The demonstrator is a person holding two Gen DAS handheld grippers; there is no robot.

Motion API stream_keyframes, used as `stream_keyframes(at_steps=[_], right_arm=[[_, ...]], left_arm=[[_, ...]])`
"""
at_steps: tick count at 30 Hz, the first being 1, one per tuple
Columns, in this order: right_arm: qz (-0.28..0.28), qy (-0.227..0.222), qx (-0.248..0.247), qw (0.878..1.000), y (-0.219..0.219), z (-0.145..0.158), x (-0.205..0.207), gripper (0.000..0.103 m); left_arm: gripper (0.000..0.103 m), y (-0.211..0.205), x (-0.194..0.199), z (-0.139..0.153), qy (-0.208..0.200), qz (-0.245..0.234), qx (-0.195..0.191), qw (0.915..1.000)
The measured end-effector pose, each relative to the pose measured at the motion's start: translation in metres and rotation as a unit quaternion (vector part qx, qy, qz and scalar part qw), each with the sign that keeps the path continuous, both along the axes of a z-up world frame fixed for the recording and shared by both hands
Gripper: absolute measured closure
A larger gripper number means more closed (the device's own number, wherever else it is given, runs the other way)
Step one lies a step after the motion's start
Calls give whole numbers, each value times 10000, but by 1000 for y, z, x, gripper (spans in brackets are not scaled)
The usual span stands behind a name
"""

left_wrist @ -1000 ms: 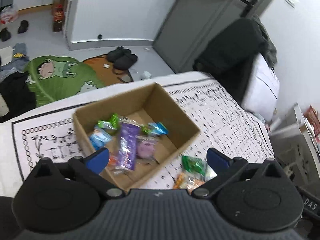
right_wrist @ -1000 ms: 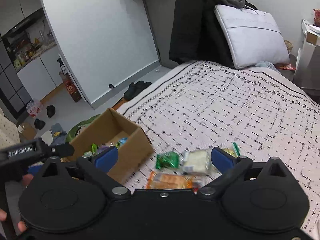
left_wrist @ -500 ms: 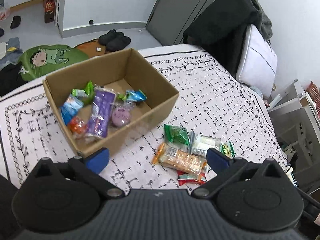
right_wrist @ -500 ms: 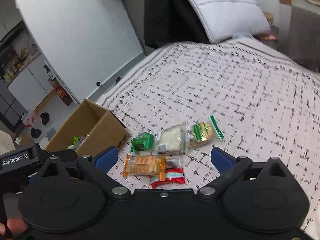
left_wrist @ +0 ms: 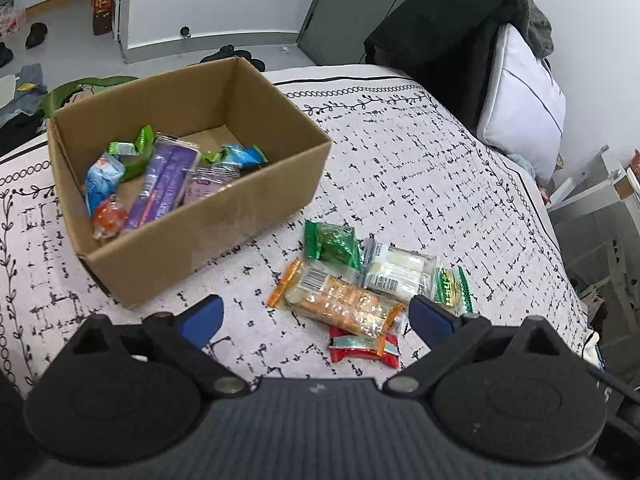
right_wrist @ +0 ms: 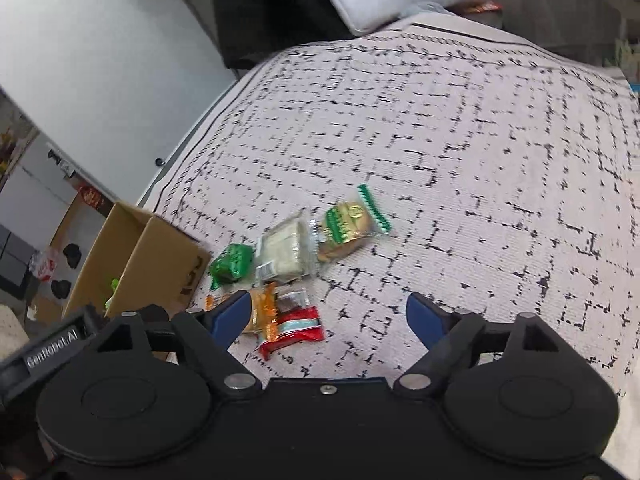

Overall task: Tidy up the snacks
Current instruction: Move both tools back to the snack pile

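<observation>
both grippers come down toward the loose pile of snacks on the patterned bedspread (right_wrist: 460, 128). the left gripper (left_wrist: 316, 316) has its jaws spread wide with nothing between them; the orange cracker pack (left_wrist: 340, 300) lies just ahead, between the two tips, the red wrapper (left_wrist: 364, 348) under its near end, the green packet (left_wrist: 332, 240) and clear white pack (left_wrist: 396, 272) further forward, and the cardboard box (left_wrist: 208, 216), already holding several snacks, ahead and off the left tip. the right gripper (right_wrist: 328, 316) has just been closing its jaws a little, but they stand well apart and grip nothing; the red wrapper (right_wrist: 292, 330) and cracker pack (right_wrist: 264, 312) sit just inside its left tip, and the gold-and-green pack (right_wrist: 348, 228) lies further ahead, near the middle. the risks, as i judge them: the wrappers overlap, so a pinch may catch two at once or only a slippery corner that slides free; both grippers aim at the same small heap and could collide; pressing into the soft bedding could bunch the cloth into the jaws; a hard squeeze could crush the crackers
</observation>
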State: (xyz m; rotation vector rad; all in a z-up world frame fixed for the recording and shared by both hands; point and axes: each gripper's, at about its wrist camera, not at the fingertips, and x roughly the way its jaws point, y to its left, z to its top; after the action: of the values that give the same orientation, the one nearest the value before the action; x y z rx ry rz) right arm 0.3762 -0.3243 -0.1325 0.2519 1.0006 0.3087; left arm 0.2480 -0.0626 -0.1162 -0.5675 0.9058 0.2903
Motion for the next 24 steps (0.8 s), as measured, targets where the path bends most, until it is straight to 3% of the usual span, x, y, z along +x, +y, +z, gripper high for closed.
stream_keyframes(at_steps=[10,12,15,24], right_arm=[[-308,193,324,9988,-23,-11,19,34],[-349,226,421,9982,-26,-15,25,39],[-458,298,512,9972,-31,-20,33,43],[-515,476,638,9955,-34,-36,52,48]], left_arm=[[23,-23,17,-20,142,171,-169,9996],[34,-23,21,-26,225,380,-294,9986],[37,-20,26,-36,352,828,-487,9948],[42,-26,45,-53,491,1217,-686,9890]])
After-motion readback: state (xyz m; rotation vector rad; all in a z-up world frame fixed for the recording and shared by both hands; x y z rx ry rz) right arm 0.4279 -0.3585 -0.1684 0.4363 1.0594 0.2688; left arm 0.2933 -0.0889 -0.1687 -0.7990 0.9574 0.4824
